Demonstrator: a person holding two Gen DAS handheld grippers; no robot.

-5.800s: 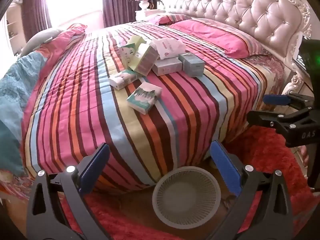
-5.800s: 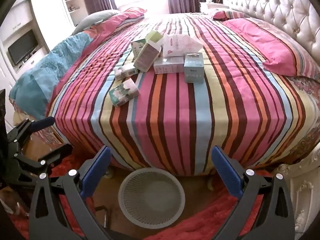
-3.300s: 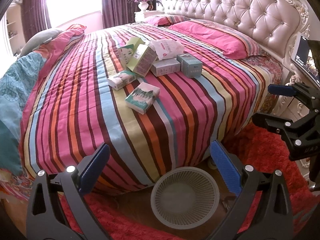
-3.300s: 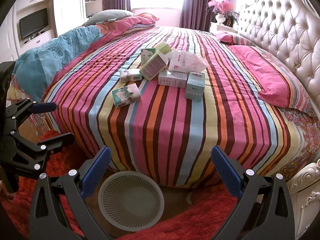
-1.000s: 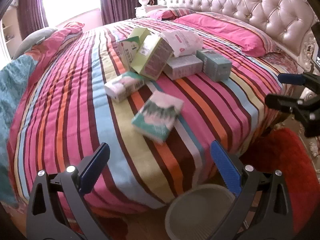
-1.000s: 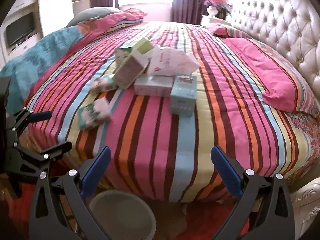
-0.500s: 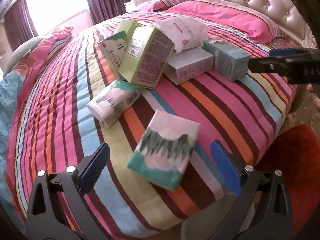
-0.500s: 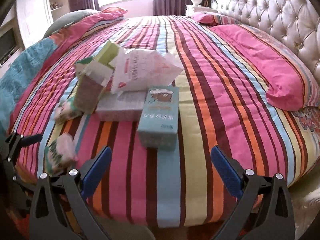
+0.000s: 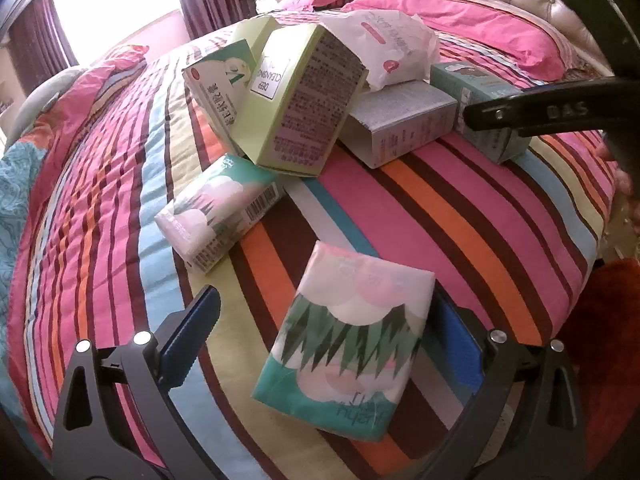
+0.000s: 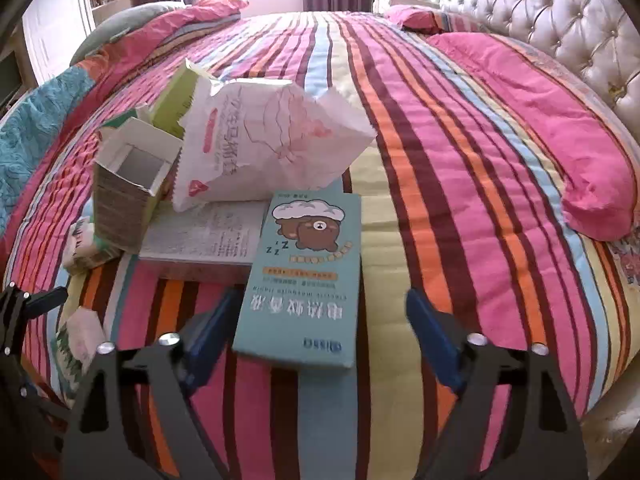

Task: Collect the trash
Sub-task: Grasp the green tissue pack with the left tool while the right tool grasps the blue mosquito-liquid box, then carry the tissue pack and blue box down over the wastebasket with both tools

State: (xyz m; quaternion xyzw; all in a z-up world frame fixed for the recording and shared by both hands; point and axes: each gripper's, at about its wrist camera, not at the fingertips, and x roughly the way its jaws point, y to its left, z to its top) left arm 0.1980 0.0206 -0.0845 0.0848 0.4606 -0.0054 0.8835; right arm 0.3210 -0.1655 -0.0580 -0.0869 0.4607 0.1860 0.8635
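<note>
Trash lies on a striped bed. In the left wrist view a teal-and-pink tissue pack lies between the fingers of my open left gripper, close to the right finger. Behind it lie a second tissue pack, a green carton, a grey box and a white paper bag. In the right wrist view my open right gripper straddles the near end of a teal bear box. The paper bag, the grey box and the open carton sit behind it.
The striped bedspread slopes down at the near edge. A pink pillow and tufted headboard are at the right. A red rug shows past the bed edge. The right gripper's arm crosses the left wrist view.
Both grippers have moved forward and down onto the bed. The tissue pack now sits between the left fingers and the bear box between the right fingers. The basket has left view.
</note>
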